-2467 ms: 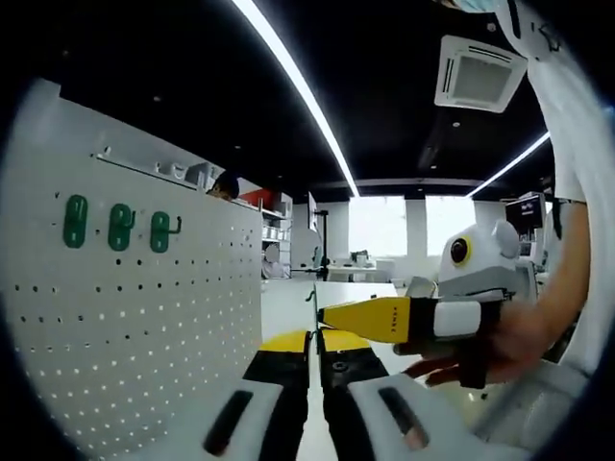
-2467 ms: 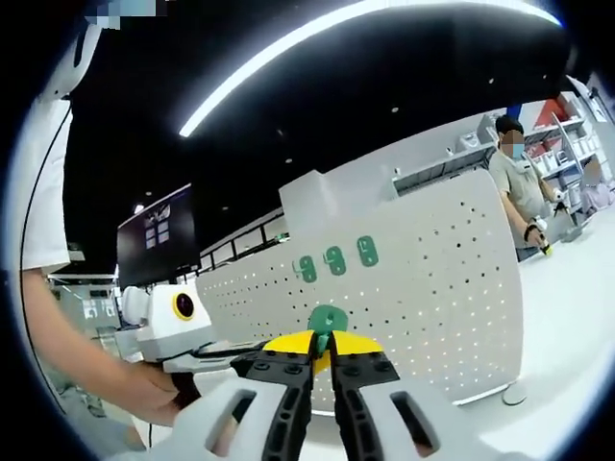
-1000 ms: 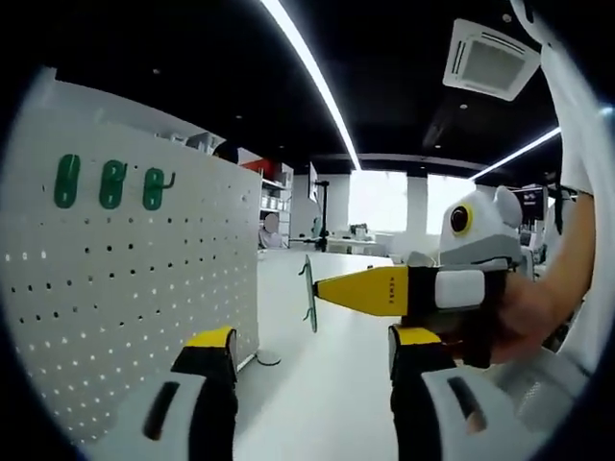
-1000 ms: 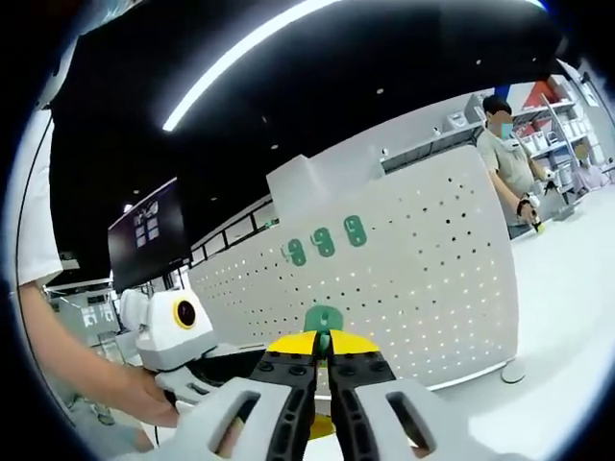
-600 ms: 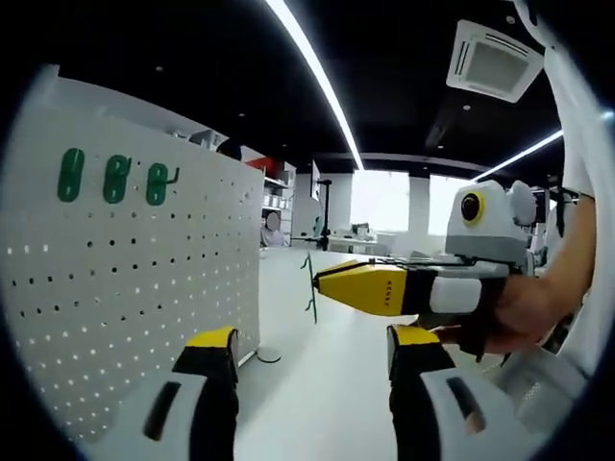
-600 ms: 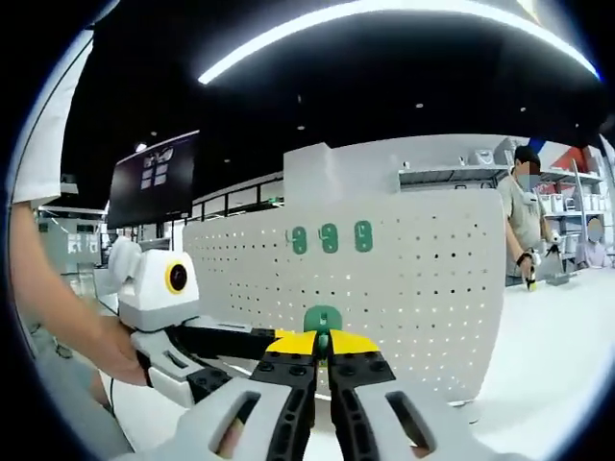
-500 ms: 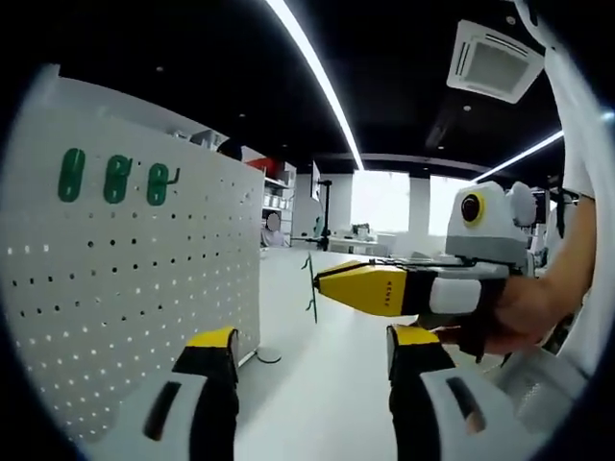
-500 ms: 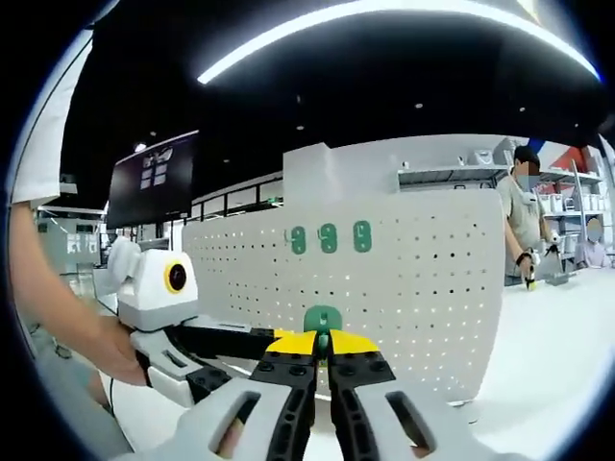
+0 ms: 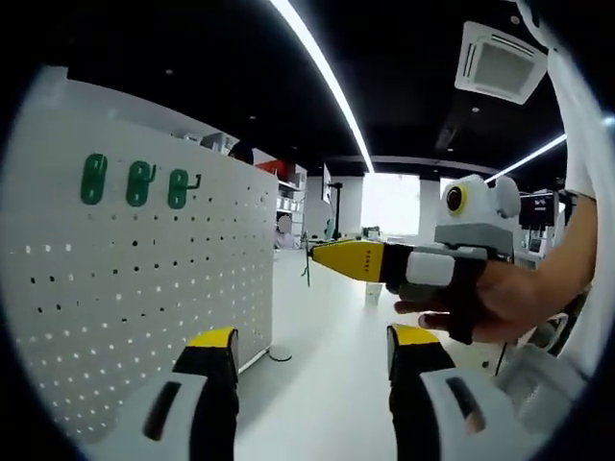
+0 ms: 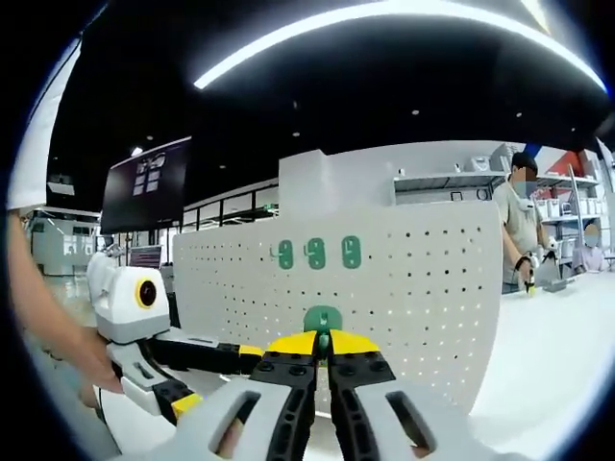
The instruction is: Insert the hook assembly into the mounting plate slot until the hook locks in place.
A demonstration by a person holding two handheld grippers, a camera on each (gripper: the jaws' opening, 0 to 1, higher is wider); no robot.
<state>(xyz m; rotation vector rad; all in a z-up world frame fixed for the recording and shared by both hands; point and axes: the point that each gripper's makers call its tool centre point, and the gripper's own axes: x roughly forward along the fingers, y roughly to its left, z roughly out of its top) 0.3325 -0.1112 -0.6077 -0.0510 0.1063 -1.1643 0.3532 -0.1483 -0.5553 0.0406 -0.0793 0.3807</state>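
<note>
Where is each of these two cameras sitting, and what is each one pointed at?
Left gripper view: rides on the open left gripper, looking along the white pegboard past three green hook plates; the person's hand brings the right gripper in.
Right gripper view: rides on the right gripper, shut on a green hook assembly, facing the pegboard squarely; the left gripper enters from the left.
Shared: the pegboard, the green plates, both grippers.

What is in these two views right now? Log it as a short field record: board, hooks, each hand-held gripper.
board: white pegboard, upright
mounted hooks: three green hook plates in a row near its top
left hand-held gripper: open, empty
right hand-held gripper: shut on a green hook assembly, short of the board
background: a person stands beyond the board
</note>
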